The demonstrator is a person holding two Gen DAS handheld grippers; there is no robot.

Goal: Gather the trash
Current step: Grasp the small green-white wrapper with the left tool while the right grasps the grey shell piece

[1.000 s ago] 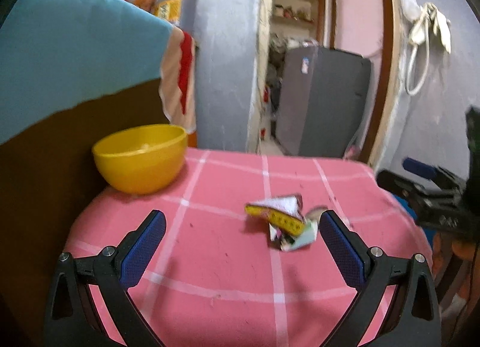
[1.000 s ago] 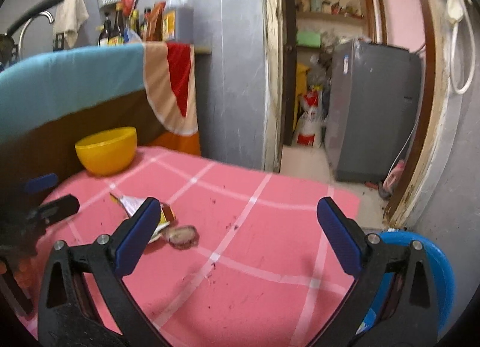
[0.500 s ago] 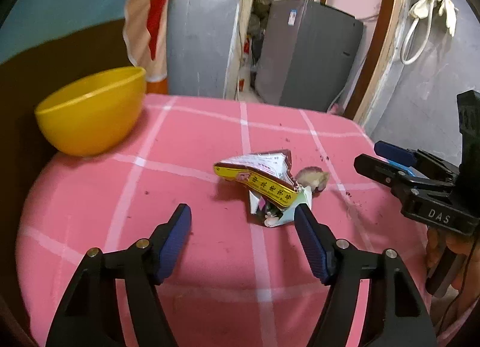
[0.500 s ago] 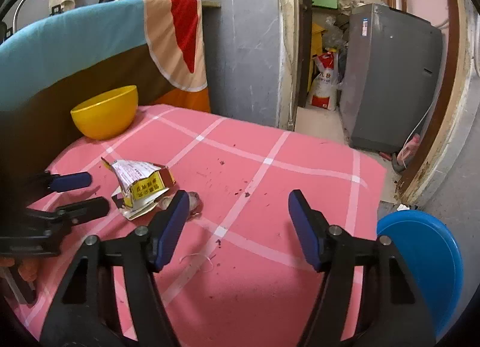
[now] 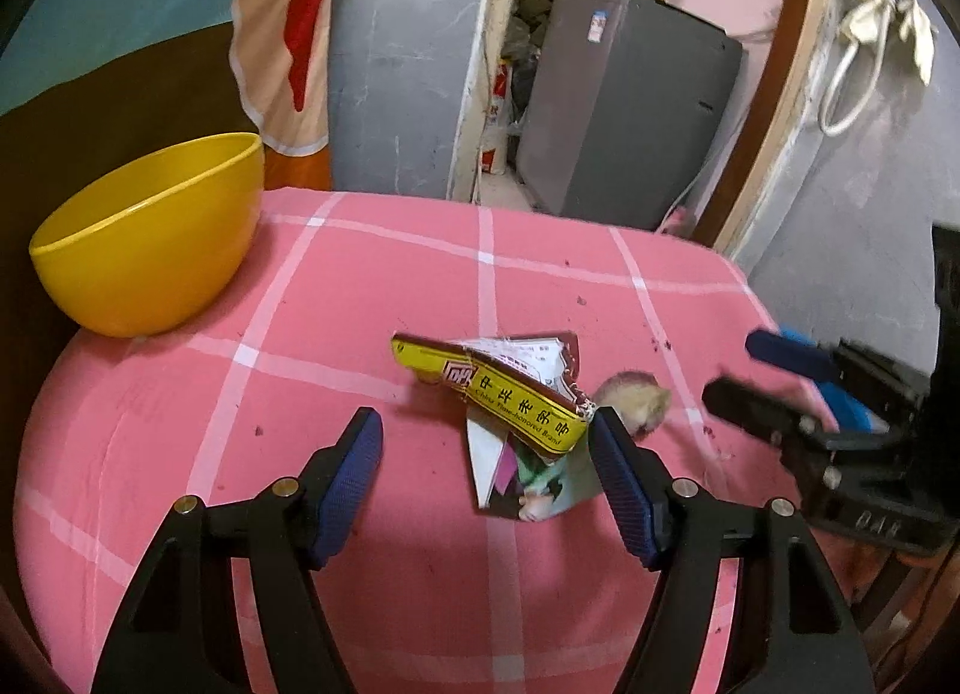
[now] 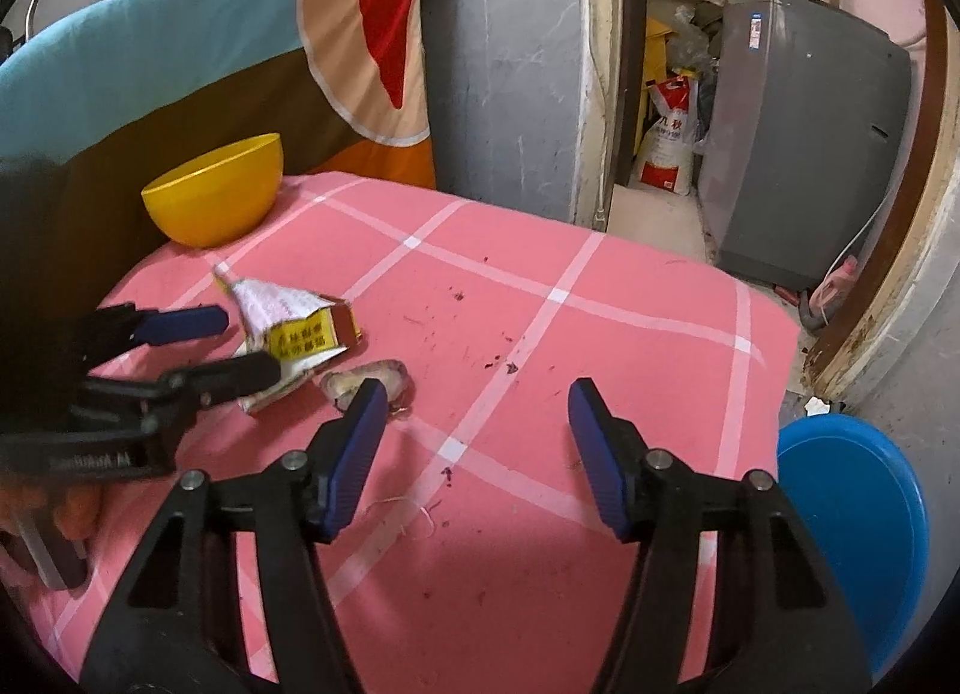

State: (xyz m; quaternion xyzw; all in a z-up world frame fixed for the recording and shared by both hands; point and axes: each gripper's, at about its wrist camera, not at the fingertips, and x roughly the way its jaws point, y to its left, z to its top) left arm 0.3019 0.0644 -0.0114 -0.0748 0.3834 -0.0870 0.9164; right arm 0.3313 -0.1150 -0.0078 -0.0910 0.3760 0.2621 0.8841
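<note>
Angling down at crumpled carton [image 5: 510, 394], left hand-held gripper [image 5: 486, 454], right hand-held gripper [image 6: 471, 442] closing

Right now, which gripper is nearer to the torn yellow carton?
Left. The left gripper nearly straddles the carton; the right gripper, jaws closing on nothing, sits beyond it, past the peel.

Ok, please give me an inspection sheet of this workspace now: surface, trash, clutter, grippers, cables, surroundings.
Surface: pink checked cloth with dark crumbs scattered on it.
Job's things: torn yellow carton lying crumpled on the cloth; small beige scrap just beside it.
Clutter: yellow bowl, looks empty, at the cloth's far left edge.
Grippers: left gripper has the carton partly between its pads, not pressed; right gripper is closing, with nothing between its pads, the scrap by its left pad.
Cables: white cord hanging on the wall.
Surroundings: striped towel behind, grey appliance in the doorway, blue basin on the floor.
</note>
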